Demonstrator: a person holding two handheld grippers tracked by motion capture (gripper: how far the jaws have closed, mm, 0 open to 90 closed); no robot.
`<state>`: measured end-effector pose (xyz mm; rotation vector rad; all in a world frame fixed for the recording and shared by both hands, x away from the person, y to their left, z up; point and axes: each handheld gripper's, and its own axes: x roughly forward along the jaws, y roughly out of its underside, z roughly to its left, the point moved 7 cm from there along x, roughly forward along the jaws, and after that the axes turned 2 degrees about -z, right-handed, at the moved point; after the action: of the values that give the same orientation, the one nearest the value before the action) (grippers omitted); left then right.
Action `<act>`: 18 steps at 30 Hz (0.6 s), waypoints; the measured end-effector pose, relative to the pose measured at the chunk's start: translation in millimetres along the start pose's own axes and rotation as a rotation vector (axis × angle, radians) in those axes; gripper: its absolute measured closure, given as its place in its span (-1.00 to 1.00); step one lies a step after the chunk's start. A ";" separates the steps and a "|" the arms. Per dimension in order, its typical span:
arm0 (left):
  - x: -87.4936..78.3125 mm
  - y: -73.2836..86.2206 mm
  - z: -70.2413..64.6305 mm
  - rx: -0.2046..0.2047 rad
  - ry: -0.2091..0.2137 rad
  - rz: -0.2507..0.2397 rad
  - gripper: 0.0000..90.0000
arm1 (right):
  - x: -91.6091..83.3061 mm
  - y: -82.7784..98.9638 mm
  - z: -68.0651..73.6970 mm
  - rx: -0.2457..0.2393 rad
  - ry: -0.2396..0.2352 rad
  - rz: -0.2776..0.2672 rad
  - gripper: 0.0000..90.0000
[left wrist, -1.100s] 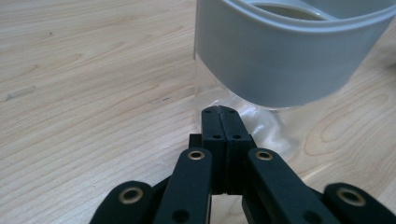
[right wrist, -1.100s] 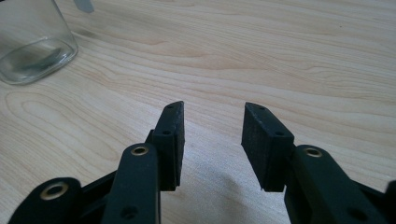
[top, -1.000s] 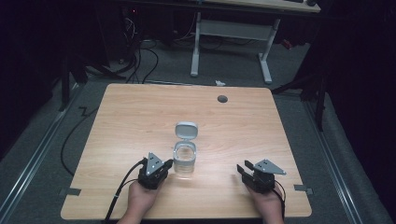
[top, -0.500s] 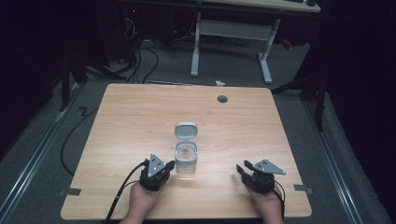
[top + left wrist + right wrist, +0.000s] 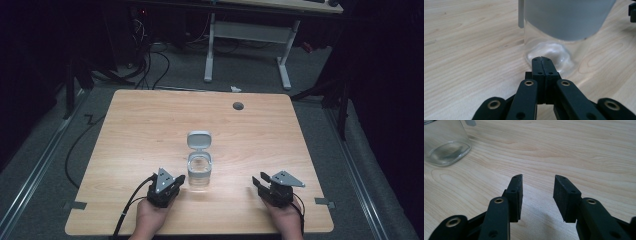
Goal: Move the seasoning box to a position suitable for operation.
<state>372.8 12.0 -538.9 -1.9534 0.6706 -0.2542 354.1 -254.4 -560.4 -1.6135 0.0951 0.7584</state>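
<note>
Left hand-held gripper (image 5: 179, 182): jaws pressed together, empty, tips just beside the base of the jar (image 5: 554, 37). Jar: clear, upright, lid (image 5: 199, 139) flipped back, near mid-worktop (image 5: 150, 125), directly ahead. Right hand-held gripper (image 5: 537, 188): jaws parted, empty, well apart from jar. Left is nearer.

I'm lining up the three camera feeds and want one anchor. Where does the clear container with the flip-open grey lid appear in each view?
High view: the clear container stands at table centre, nearer the front edge, just right of the left hand-held gripper.
Left gripper view: top centre, close, right behind the shut jaws.
Right gripper view: top left corner, cut off by the frame.
Shared landmark: the light wooden table.
</note>
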 end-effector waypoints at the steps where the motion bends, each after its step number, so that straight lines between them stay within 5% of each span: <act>1: -2.4 2.1 -0.3 -0.002 0.002 0.007 1.00 | 0.2 -0.8 0.8 0.000 0.002 -0.005 0.34; 9: -13.3 13.8 -15.5 0.001 0.049 0.029 0.98 | 3.8 -13.7 19.8 0.007 -0.034 -0.014 0.55; 18: 0.5 21.0 -37.2 -0.013 0.107 0.051 0.98 | 31.7 -42.9 45.7 0.000 -0.090 -0.010 0.84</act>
<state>349.2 -23.6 -540.1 -1.9432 0.7925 -0.3254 380.1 -192.5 -539.8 -1.5762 0.0219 0.8218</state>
